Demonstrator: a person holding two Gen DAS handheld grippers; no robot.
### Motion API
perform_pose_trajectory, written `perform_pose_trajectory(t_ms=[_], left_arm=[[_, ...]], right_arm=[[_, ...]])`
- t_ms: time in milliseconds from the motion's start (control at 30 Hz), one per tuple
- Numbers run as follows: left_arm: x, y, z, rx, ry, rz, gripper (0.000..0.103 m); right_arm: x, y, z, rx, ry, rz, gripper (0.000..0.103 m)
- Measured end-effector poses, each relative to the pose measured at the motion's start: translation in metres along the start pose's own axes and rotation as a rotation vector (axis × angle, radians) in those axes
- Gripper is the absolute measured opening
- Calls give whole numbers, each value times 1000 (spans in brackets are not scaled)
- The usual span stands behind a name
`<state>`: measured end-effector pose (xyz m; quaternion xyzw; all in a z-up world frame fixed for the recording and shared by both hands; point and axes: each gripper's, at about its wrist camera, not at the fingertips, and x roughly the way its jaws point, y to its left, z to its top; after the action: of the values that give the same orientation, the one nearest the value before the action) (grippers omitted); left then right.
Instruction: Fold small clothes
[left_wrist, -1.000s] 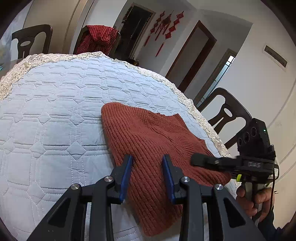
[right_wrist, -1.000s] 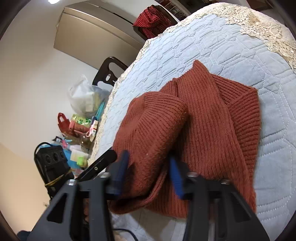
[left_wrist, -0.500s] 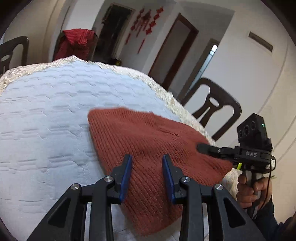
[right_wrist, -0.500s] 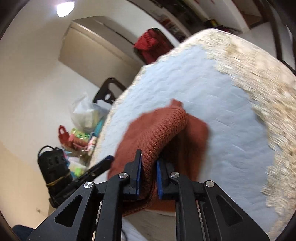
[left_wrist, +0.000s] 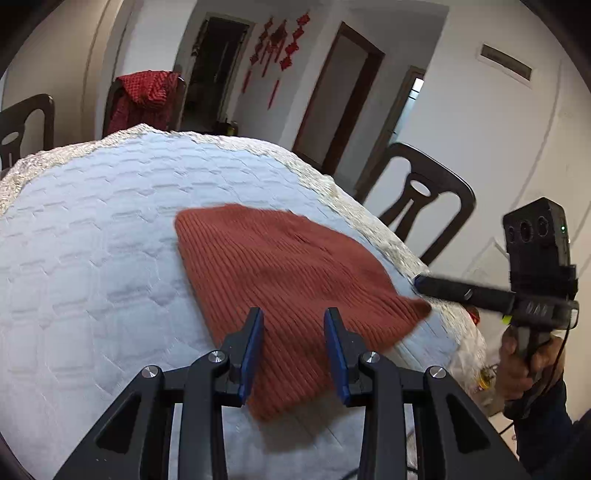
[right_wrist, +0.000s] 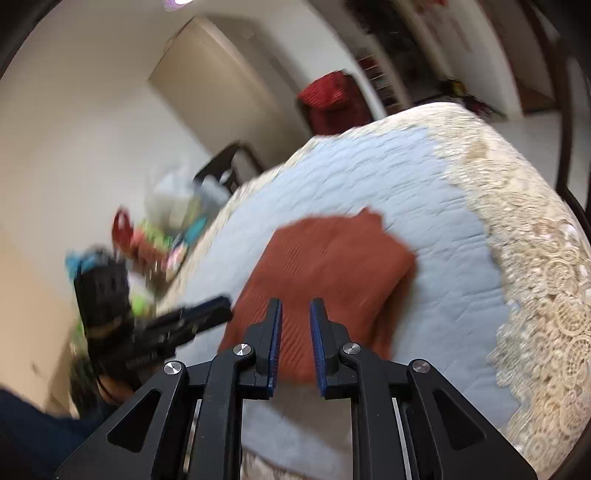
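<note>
Right gripper (right_wrist: 295, 325) jaws narrowly apart after reopening slightly, empty, left gripper (left_wrist: 293, 339) partly open, empty, above rust sweater (left_wrist: 288, 273) on quilted counter (left_wrist: 92, 258).

Even indoor light is filling both views — a ceiling lamp (right_wrist: 177, 2) is glaring at the top edge. Motion blur is smearing the right view heavily, the left mildly. Fisheye is bending, vignetting edges.

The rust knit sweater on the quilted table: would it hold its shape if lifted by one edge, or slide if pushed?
The rust knit sweater looks soft and ribbed and lies flat in folded layers, so it would probably droop and unfold if lifted. On the textured quilted cover, a push would likely bunch it rather than slide it.
</note>
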<state>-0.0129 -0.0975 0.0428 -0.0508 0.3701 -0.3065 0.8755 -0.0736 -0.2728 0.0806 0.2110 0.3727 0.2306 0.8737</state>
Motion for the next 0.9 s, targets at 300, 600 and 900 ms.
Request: perform_pose_trajectory(t_ms=[300,600,900], left_arm=[[13,-9,-9,48,23,53,36],[29,5,26,15,-24,115,36],[37,9,30,7,4,127,36]], right_arm=[[29,-31,-24,49,76,-100,0],[32,-23,3,49,-26,-122,1],[49,-33,14,94,3,-137,1]])
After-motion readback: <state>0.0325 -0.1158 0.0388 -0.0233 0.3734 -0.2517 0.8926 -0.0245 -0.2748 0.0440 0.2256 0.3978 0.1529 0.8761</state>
